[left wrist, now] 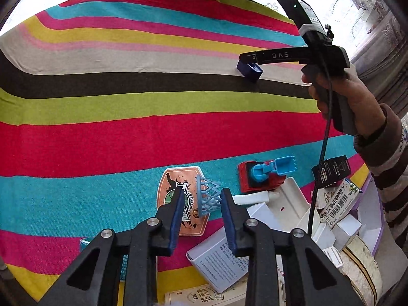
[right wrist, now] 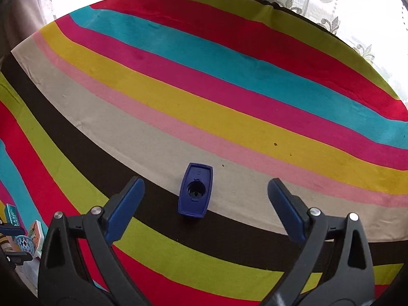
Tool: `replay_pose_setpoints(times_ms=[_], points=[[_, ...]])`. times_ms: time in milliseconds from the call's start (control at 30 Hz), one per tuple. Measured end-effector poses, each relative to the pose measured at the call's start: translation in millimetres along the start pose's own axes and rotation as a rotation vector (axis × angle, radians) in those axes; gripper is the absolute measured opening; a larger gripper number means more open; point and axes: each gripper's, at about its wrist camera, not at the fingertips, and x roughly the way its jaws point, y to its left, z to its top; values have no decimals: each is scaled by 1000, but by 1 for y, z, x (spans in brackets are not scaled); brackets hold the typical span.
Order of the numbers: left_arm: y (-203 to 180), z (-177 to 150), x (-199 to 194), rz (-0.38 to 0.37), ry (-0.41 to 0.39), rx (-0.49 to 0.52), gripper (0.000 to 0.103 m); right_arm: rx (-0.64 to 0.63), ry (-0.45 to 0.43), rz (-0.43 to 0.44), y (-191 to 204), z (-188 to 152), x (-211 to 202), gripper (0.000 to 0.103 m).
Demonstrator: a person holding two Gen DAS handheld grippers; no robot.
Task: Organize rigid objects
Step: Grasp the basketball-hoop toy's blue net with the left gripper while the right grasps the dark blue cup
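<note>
My left gripper (left wrist: 203,191) points down over a toy basketball backboard (left wrist: 168,186) lying flat on the striped cloth. Its light-blue hoop and net (left wrist: 207,195) sit between the blue pads. The right pad is close against the net, while a gap shows on the left side, so the jaws are narrow but open. My right gripper (right wrist: 205,179) is wide open above a small dark-blue block with a round hole (right wrist: 195,205), which rests on the black and grey stripes. From the left wrist view this right gripper (left wrist: 244,57) hovers over the same block (left wrist: 248,72), held by a person's hand (left wrist: 344,97).
A pile of white boxes (left wrist: 216,257), a red and blue toy (left wrist: 262,176), a black packet (left wrist: 331,170) and a barcoded carton (left wrist: 339,201) crowd the near right, beside a purple-rimmed container (left wrist: 377,229). A cable (left wrist: 318,178) hangs across them. The table's far edge meets lace curtains (right wrist: 331,5).
</note>
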Motion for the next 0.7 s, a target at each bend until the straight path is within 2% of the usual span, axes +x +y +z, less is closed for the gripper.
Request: replay_pose_setpoints(times_ms=[33,67,133,167,200,233,267,300,467,700], points=[[0,0,1,2,0,2,20,0,6,-10,-1,2,5,96],[-1,1,1,7,-2,7,18,4,10,-12,-2,3,9,94],[-1,1,1,5,-7,9,18,2,24,7,-2,2,16,77],[-1,2,2,5,-10,6,18,0,36,12,-2,1,19,73],[-1,2,1,3,-11,5,18,0,49,20,-1,-1,24,64],[0,2,1,3,-14,-1,18,3,64,34,0,-3,27,46],[1,2,0,2,-16,-7,18,7,76,50,0,-5,29,36],[2,2,-1,2,-19,-11,18,15,85,66,0,-7,30,31],[6,2,-12,12,-49,-33,18,34,72,99,4,-20,10,31],[8,-4,-47,39,-120,-50,18,129,-8,140,6,-44,-55,31]])
